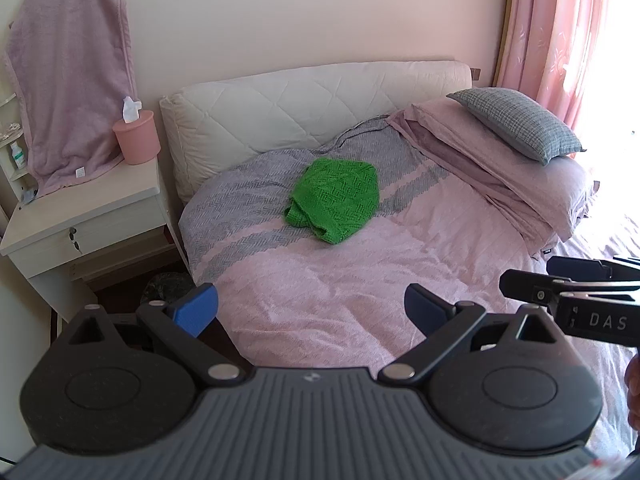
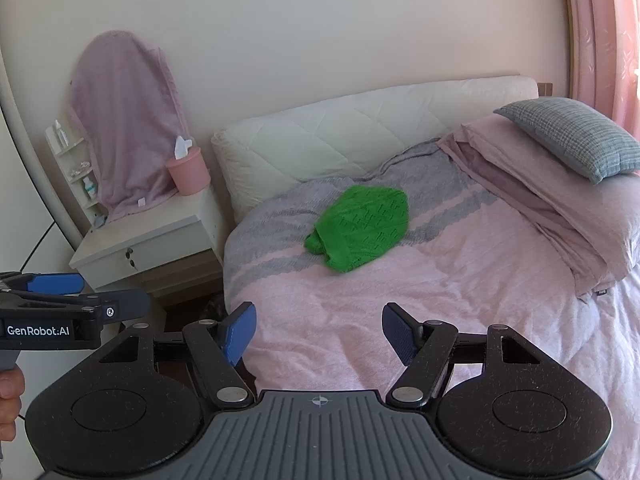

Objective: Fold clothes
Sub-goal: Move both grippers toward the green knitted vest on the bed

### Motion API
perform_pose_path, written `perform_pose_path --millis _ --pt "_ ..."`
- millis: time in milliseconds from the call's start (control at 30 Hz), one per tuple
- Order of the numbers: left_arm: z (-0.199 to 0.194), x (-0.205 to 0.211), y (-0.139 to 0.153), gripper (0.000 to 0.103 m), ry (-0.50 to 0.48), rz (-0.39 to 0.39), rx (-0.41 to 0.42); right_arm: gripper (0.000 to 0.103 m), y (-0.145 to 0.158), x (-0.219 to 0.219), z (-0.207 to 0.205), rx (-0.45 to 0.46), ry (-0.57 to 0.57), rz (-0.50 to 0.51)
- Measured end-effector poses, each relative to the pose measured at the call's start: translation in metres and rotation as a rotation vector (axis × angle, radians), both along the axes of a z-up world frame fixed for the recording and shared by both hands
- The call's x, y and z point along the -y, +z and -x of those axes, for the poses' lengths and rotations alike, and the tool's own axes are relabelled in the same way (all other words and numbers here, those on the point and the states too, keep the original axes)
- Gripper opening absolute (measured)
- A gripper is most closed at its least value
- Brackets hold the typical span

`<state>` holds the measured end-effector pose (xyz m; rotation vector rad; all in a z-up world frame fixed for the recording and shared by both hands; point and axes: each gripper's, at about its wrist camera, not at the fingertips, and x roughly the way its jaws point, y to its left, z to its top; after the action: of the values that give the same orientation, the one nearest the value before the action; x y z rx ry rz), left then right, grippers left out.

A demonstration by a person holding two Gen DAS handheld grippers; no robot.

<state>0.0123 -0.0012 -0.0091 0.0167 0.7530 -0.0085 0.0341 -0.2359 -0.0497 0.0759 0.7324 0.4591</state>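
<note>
We see one green knit point(image 1: 334, 200) lying in a compact bundle on the bed point(image 1: 360, 300), on the grey-striped part of the cover near the headboard. It looks already folded, so we judge the task nearly or fully done; no other loose clothes show. Our two tools hang well short of it: the left tool point(image 1: 312, 310) and right tool point(image 2: 318, 334) both have fingers spread apart, holding nothing. One grey pillow point(image 1: 516, 124) sits on one folded pink stack point(image 1: 492, 168).

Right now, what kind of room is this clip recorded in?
A home bedroom, most likely: a bed under a pink and grey duvet with a white quilted headboard cushion, a white bedside cabinet, and pink window curtains.
</note>
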Motion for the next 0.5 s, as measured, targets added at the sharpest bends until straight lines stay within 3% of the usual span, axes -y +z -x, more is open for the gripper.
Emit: perform_pose_path --millis 500 --pt "-0.009 0.007 0.000 0.098 -0.001 -0.018 -0.024 0.067 -0.005 0.008 -0.013 -0.022 0.008 -0.008"
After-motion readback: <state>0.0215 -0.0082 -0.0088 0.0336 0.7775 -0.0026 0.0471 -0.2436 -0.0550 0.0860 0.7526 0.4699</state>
